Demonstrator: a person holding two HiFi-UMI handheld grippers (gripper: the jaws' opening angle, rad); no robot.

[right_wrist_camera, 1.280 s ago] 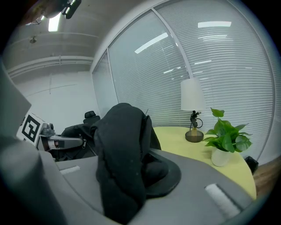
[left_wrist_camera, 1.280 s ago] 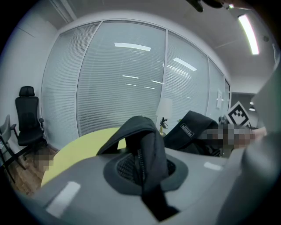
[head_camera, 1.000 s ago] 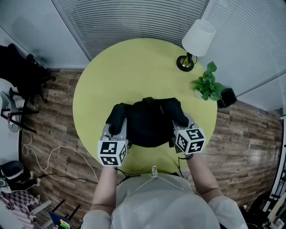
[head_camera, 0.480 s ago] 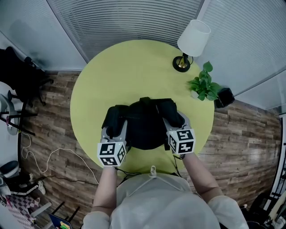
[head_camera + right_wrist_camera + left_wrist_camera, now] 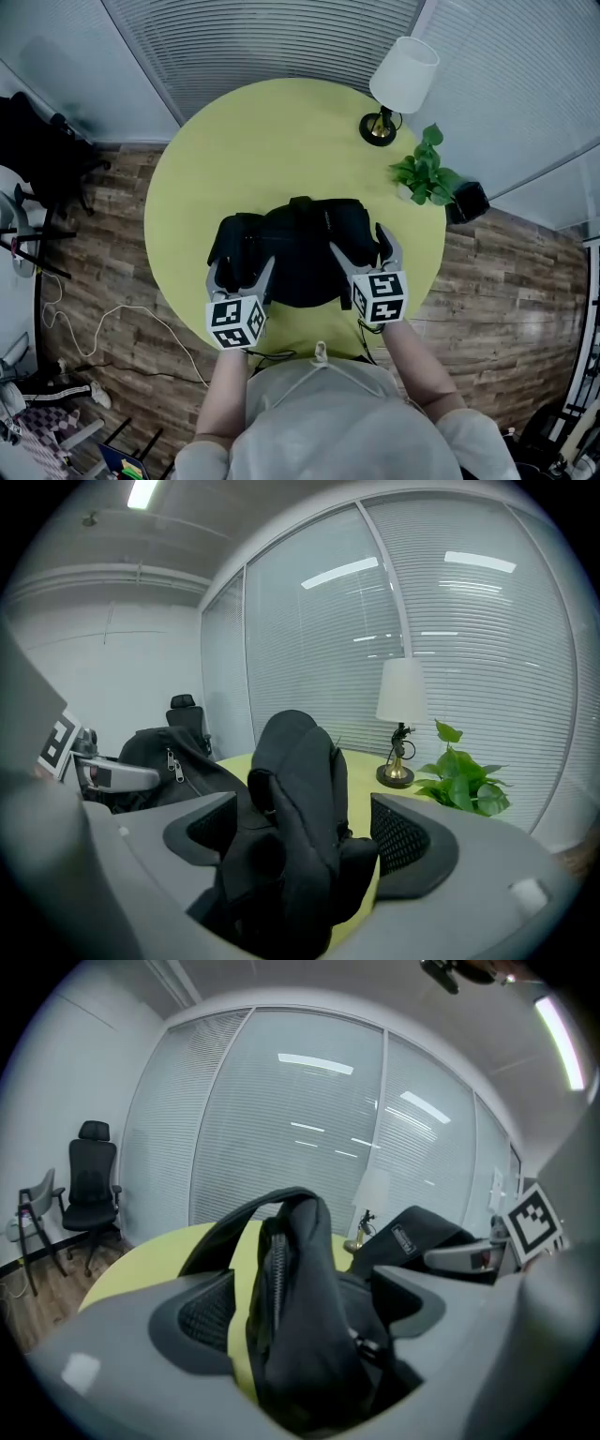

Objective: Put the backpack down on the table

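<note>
The black backpack (image 5: 298, 246) lies on the round yellow-green table (image 5: 281, 141), near its front edge. My left gripper (image 5: 242, 272) is at the bag's left side, my right gripper (image 5: 364, 248) at its right side. Both sets of jaws have just been opening and now stand wide. In the left gripper view a fold of the backpack (image 5: 300, 1288) stands loose between the jaws of my left gripper (image 5: 305, 1316), with table showing beside the left pad (image 5: 202, 1309). In the right gripper view a padded part of the bag (image 5: 300, 799) rises between the jaws of my right gripper (image 5: 309, 841), clear of both pads.
A white-shaded lamp (image 5: 398, 84) and a potted plant (image 5: 427, 178) stand at the table's far right. A black pot (image 5: 466, 202) sits on the floor beside them. An office chair (image 5: 91, 1194) stands at the left, and a cable (image 5: 103, 328) lies on the wood floor.
Both grippers went from shut on the backpack's sides to wide open. The bag has sunk flatter on the table. The left gripper dropped slightly.
</note>
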